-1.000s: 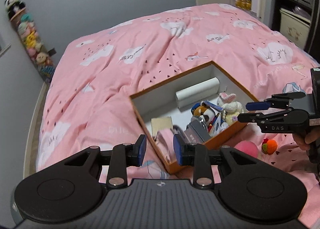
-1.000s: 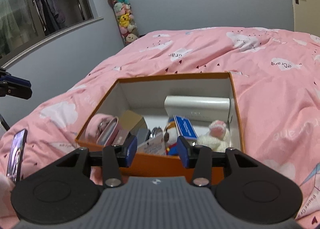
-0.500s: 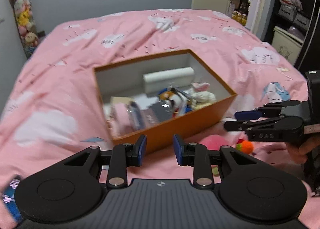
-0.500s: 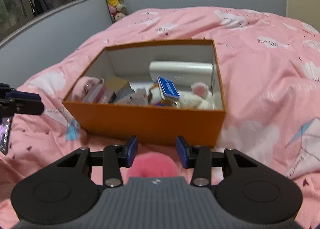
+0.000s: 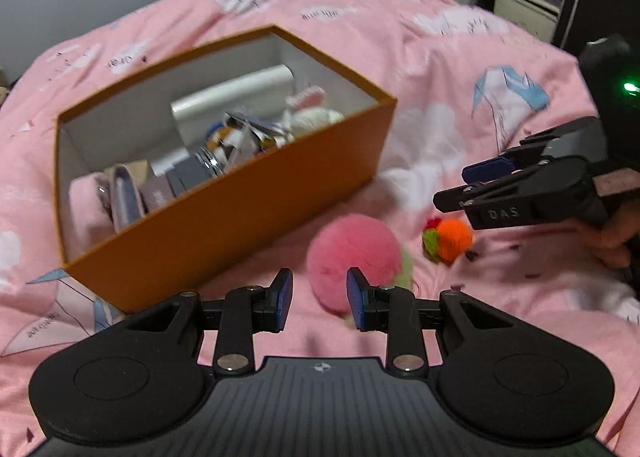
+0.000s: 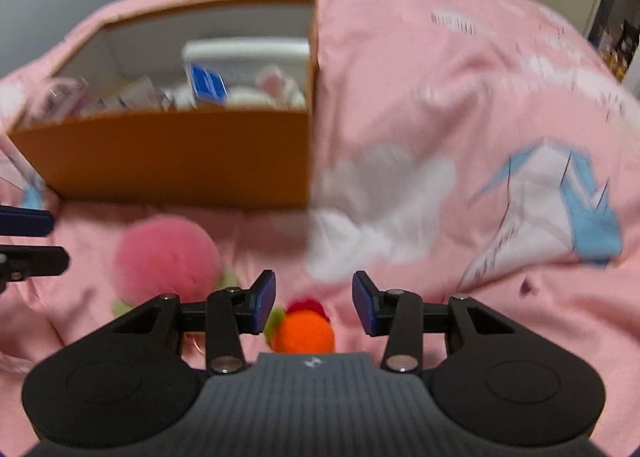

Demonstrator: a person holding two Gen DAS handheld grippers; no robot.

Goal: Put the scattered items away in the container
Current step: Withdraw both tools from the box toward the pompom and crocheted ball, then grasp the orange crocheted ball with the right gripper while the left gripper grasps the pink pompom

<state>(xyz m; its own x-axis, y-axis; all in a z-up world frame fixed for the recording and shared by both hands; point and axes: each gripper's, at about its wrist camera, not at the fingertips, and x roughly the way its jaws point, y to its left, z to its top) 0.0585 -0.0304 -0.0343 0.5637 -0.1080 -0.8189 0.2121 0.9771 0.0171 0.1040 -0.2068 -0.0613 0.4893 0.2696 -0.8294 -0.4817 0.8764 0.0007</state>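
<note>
An orange cardboard box (image 5: 248, 197) (image 6: 180, 153) with a white inside sits on the pink bedspread, holding several small items. In front of it lie a fluffy pink pom-pom (image 5: 354, 261) (image 6: 168, 257) and a small orange knitted toy (image 5: 450, 241) (image 6: 306, 331). My left gripper (image 5: 319, 299) is open just above the bedspread; the pom-pom lies just beyond its right fingertip, with nothing between the pads. My right gripper (image 6: 314, 307) (image 5: 460, 187) is open over the orange toy, which sits low between its fingers, untouched.
The pink bedspread (image 6: 440, 117) with cloud and paper-crane prints covers the whole bed. A hand (image 5: 612, 241) holds the right gripper at the right edge. Shelves and storage bins (image 5: 524, 5) stand beyond the bed's far right.
Both grippers have come down and tilted toward the bedspread in front of the box. The pom-pom and orange toy now lie close to the fingertips. Neither jaw has visibly changed its width.
</note>
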